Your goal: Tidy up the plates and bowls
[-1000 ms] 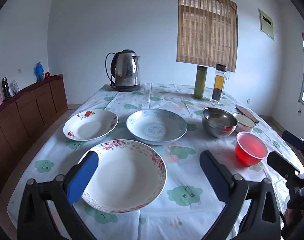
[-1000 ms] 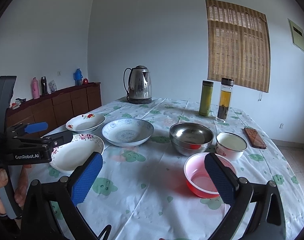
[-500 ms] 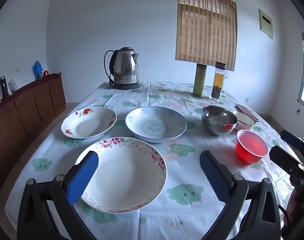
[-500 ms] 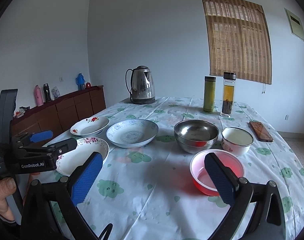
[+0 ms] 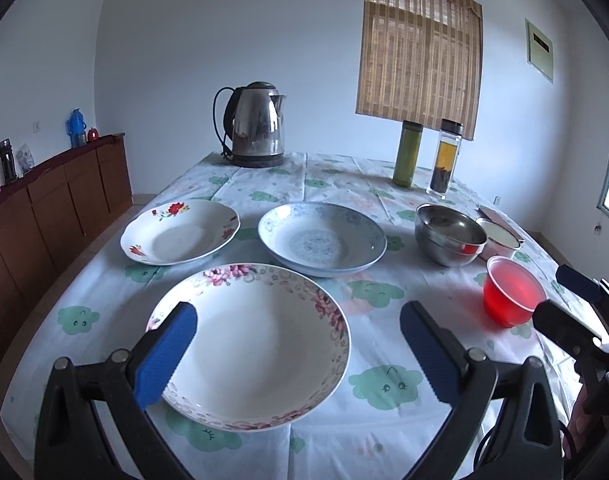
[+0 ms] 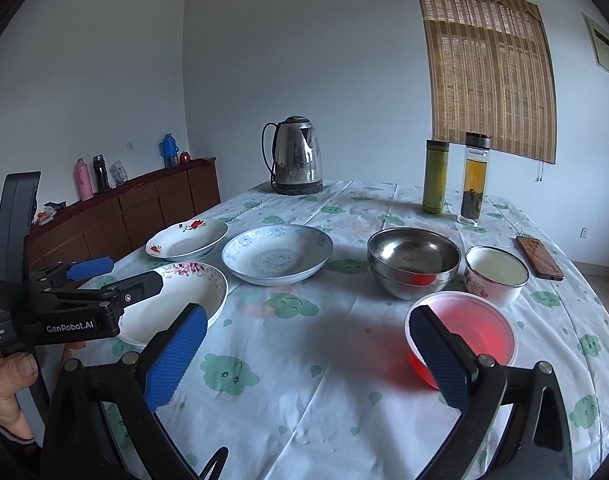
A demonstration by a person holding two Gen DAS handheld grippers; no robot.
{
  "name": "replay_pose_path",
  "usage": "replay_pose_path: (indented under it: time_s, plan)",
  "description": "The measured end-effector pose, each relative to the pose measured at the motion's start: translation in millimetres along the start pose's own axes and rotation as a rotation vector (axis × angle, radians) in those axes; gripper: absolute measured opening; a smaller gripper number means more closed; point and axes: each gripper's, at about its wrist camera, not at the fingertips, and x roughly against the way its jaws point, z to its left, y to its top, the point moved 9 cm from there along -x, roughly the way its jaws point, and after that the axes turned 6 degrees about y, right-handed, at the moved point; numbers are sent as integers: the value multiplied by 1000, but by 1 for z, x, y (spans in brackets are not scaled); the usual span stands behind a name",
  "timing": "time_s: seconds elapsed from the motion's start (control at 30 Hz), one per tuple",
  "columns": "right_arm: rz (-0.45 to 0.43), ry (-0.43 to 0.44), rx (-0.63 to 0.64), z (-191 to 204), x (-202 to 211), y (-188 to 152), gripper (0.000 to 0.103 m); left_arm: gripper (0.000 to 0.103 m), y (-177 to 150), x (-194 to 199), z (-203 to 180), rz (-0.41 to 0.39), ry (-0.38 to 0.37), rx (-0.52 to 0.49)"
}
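1. We open on the table (image 5: 264,184), its cloud-print cloth filling the lower half of both views, with the bamboo blind (image 5: 420,48) at upper right and a kettle (image 5: 258,124) at the far end. Against a second ago the table has swung slightly lower in both frames: small drifts of the cameras, and no dish has budged.
2. Three plates sit apart at left centre: the pink-flower plate (image 5: 256,344) nearest, the blue plate (image 5: 322,240) behind it, the red-flower plate (image 5: 180,232) beside that. Nothing is stacked yet.
3. At right the steel bowl (image 6: 414,266), the white cup (image 6: 496,276) and the red bowl (image 6: 464,332) are grouped, close but unnested.
4. The left gripper (image 5: 296,354) hangs over the pink-flower plate with its jaws spread wide, pinching nothing.
5. The right gripper (image 6: 304,354) is likewise spread and empty, one pad in front of the red bowl's rim; contact I can't tell.
6. My read: both tools are lining up, and the first pick looks imminent.
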Motion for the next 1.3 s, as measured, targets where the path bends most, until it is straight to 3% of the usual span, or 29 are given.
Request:
replay_pose_path:
  time_s: [0.23,0.43,0.6,0.67,0.73,0.8,0.87,1.13,1.3]
  plan:
    - [44,41,45,18,-27,2,95,101,-6,-12,16,29,1,25]
    - [104,83,82,36,-58,-2,91,94,-10,-20,47,52,40,68]
    - [172,120,95,48,-86,-8,83,83,-17,-29,74,84,80,95]
    - [205,139,99,52,-98,-10,73,79,-21,-34,84,98,94,104]
    - [237,160,100,57,-109,-12,68,70,-25,-38,92,115,104,111]
    - [261,177,103,63,-118,-14,65,52,-30,-43,98,132,111,113]
    - [282,190,103,66,-127,-15,61,46,-35,-47,103,152,115,118]
    - [370,213,88,74,-156,-26,44,37,-45,-59,110,194,99,131]
    - [400,217,90,76,-167,-31,39,34,-46,-65,109,218,79,134]
